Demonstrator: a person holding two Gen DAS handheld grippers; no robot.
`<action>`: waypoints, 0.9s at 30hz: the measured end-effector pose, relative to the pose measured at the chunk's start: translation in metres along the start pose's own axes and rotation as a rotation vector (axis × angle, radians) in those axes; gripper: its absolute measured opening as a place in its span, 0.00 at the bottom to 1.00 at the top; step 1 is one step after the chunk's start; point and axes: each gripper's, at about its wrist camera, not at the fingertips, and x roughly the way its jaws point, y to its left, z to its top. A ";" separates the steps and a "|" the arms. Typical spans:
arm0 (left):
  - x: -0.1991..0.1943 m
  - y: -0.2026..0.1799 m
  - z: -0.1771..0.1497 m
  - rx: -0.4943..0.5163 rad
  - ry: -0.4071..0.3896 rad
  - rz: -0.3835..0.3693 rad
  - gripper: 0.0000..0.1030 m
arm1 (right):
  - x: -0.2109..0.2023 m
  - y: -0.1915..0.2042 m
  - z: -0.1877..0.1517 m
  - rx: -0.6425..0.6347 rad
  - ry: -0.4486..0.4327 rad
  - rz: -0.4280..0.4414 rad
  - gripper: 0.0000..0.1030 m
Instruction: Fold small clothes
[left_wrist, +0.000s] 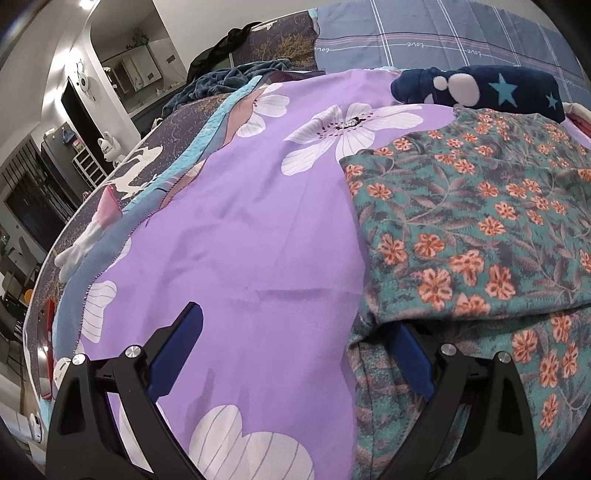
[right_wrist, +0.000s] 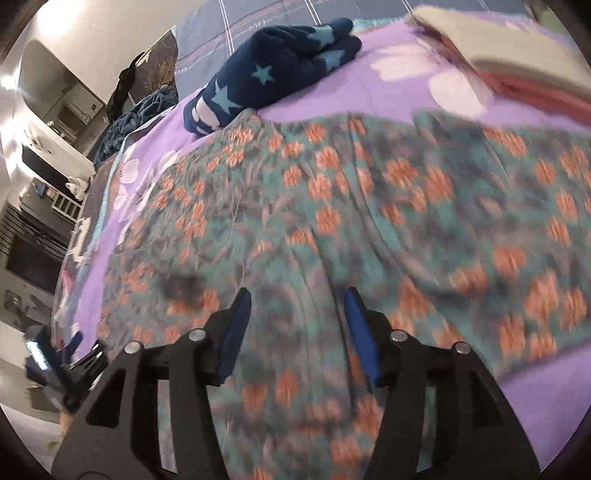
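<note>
A teal garment with orange flowers (left_wrist: 476, 221) lies on the purple flowered bedsheet (left_wrist: 240, 229), one layer folded over another. My left gripper (left_wrist: 295, 325) is open at the garment's left edge; its right finger (left_wrist: 410, 354) is tucked under the folded flap, its left finger (left_wrist: 177, 343) over bare sheet. In the blurred right wrist view the garment (right_wrist: 369, 221) fills the middle. My right gripper (right_wrist: 297, 317) is open just over the cloth and holds nothing.
A rolled navy garment with blue stars (left_wrist: 476, 90) (right_wrist: 280, 70) lies beyond the floral one. Folded pink and cream cloth (right_wrist: 517, 70) sits at the far right. A dark blue blanket (left_wrist: 229, 81) lies at the bed's far left. The bed's edge (left_wrist: 55, 258) drops at the left.
</note>
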 end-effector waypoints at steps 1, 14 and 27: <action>0.001 0.000 0.000 -0.001 0.002 -0.002 0.94 | 0.002 0.004 0.005 -0.018 0.003 -0.007 0.11; -0.004 0.005 -0.005 0.001 -0.005 0.007 0.95 | -0.013 0.002 0.008 -0.071 -0.087 -0.230 0.27; -0.067 0.034 0.022 -0.196 -0.116 -0.396 0.35 | -0.042 0.037 -0.018 -0.231 -0.129 -0.054 0.35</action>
